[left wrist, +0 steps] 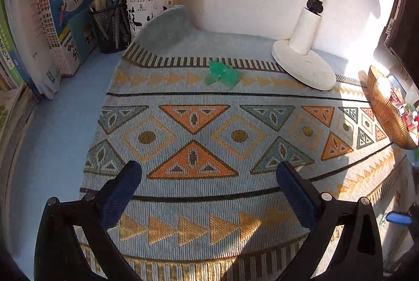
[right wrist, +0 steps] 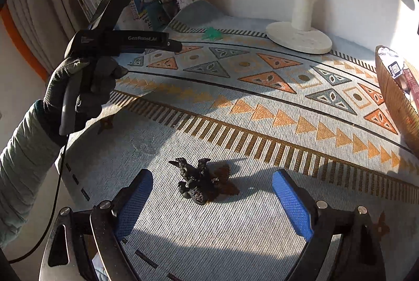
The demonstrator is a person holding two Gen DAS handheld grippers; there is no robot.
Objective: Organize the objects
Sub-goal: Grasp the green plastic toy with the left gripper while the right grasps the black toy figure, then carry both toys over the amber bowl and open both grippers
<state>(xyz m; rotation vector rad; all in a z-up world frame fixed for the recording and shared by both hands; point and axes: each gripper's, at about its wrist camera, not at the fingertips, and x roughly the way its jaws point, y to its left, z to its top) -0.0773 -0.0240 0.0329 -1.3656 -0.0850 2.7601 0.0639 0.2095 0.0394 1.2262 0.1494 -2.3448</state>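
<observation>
A small dark toy figure point(right wrist: 196, 183) with a reddish-brown part lies on the plain grey border of the patterned mat point(right wrist: 262, 103). My right gripper point(right wrist: 213, 177) hangs over it, open. The figure sits between the blue pads point(right wrist: 290, 200), which stand apart from it on both sides. A green toy point(left wrist: 222, 74) rests at the far edge of the mat near the lamp, also seen as the green toy point(right wrist: 212, 33) in the right wrist view. My left gripper point(left wrist: 208, 169) is open above the mat's middle with nothing between its fingers. A gloved hand point(right wrist: 78, 92) holds it.
A white lamp base point(left wrist: 303, 63) stands at the back right. A woven basket point(left wrist: 387, 108) with packets sits at the right edge. A mesh pen holder point(left wrist: 112, 24), a cardboard box and upright books point(left wrist: 60, 19) fill the back left corner against the wall.
</observation>
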